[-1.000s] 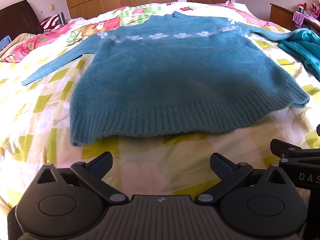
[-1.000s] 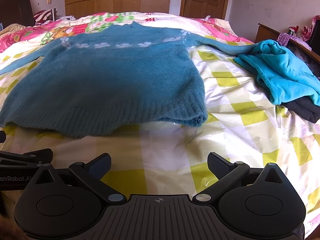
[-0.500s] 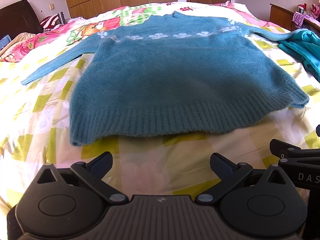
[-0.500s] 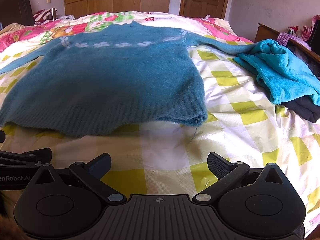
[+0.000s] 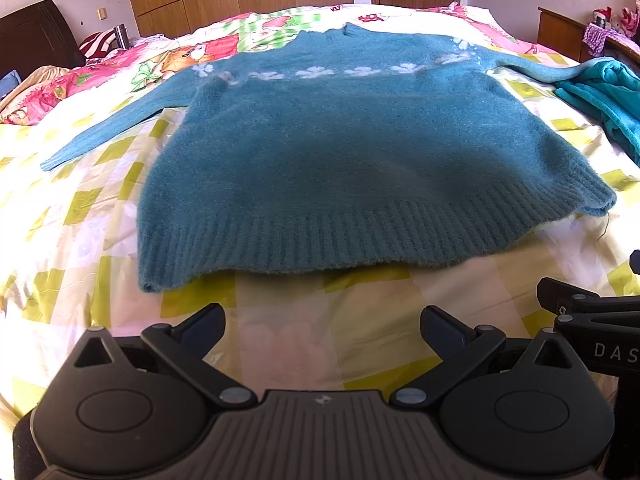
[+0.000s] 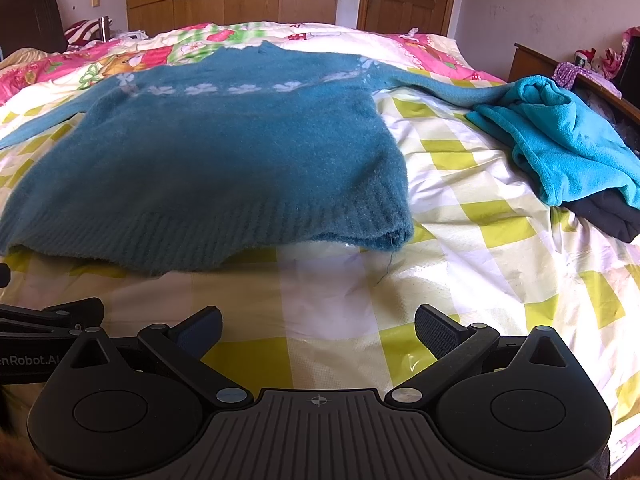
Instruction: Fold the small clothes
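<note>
Teal sweater [image 5: 360,152] with white flowers — yellow-and-white checked sheet [image 6: 480,248], turquoise fleece [image 6: 568,140], black claw [image 5: 322,326].

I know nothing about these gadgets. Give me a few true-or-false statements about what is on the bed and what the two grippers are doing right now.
1. The teal sweater lies spread flat on the bed. True.
2. The left gripper is clamped on the hem. False: its jaws are open, short of the hem.
3. A turquoise fleece garment lies to the sweater's right. True.
4. The right gripper holds a sleeve. False: it is open and holds nothing.
5. The sweater has a row of white flowers across the chest. True.
</note>
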`<state>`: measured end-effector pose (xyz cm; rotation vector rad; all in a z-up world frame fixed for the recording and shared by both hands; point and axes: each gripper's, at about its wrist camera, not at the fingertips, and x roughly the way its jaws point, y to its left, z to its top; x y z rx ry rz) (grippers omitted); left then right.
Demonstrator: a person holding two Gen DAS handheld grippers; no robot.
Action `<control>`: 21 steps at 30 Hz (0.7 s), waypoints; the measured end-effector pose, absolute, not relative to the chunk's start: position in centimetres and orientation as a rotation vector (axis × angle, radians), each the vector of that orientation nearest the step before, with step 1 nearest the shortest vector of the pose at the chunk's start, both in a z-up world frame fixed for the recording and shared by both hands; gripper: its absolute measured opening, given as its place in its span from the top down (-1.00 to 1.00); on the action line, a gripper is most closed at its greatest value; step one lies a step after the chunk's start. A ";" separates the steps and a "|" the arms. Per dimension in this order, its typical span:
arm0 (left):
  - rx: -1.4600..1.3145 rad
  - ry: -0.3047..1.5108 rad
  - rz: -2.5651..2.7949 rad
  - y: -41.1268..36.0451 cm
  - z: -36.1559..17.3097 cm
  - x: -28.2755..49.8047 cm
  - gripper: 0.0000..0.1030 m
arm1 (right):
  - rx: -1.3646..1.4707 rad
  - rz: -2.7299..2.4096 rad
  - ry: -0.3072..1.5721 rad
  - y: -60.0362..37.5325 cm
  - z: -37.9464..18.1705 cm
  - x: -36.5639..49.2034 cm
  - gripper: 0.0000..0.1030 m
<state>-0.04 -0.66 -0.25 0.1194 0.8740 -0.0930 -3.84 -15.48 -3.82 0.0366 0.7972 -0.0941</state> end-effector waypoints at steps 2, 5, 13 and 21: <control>0.118 0.873 -0.094 -0.7 -0.2 0.0 -1.00 | 0.035 -0.095 0.798 -15.5 -3.9 -3.8 -0.99; 0.119 0.874 -0.094 -0.7 -0.2 0.0 -1.00 | 0.036 -0.095 0.799 -15.6 -3.9 -3.7 -0.99; 0.118 0.874 -0.095 -0.7 -0.2 0.0 -1.00 | 0.039 -0.093 0.799 -15.6 -4.0 -3.8 -0.98; 0.114 0.869 -0.098 -0.7 0.0 0.0 -1.00 | 0.036 -0.094 0.799 -15.5 -3.9 -3.8 -0.97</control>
